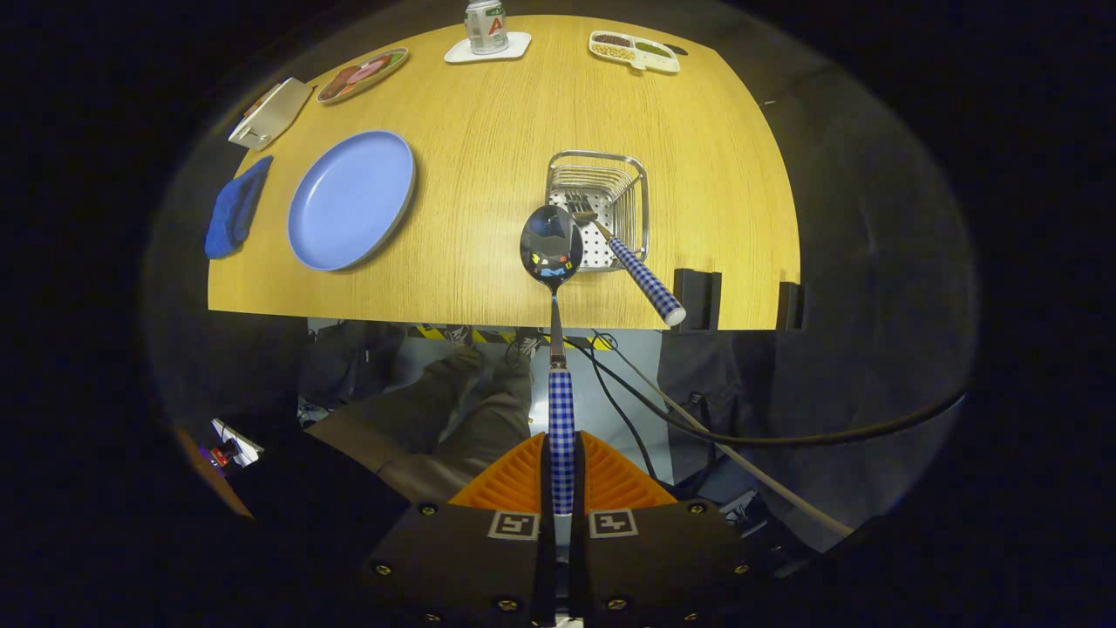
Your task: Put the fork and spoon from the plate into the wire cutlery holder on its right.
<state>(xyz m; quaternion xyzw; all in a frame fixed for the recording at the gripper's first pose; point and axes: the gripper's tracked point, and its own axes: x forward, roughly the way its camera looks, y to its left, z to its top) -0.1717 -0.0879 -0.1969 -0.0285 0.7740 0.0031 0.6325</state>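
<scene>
While I hold high over the table's near edge, I read the scene from its left side: a blue cloth [234, 209] lies by the corner, and beside it the plate [350, 199] sits bare, both utensils already off it. That leaves open wood between the plate and the wire cutlery holder [602, 185], so I judge there is room to shift sideways without brushing anything. My gripper [562, 488] is clenched on the spoon [552, 247], both fingers pressing its checked handle, so the spoon stands out straight ahead with its bowl just over the holder's near left rim. I take that long hold as a way to lead bowl-first into the basket. Right of the bowl, the fork [629, 262] already rests in the holder, tines down, its handle leaning out over the near rim towards the table edge. That handle crowds the right side, so I would aim for the holder's left half.
</scene>
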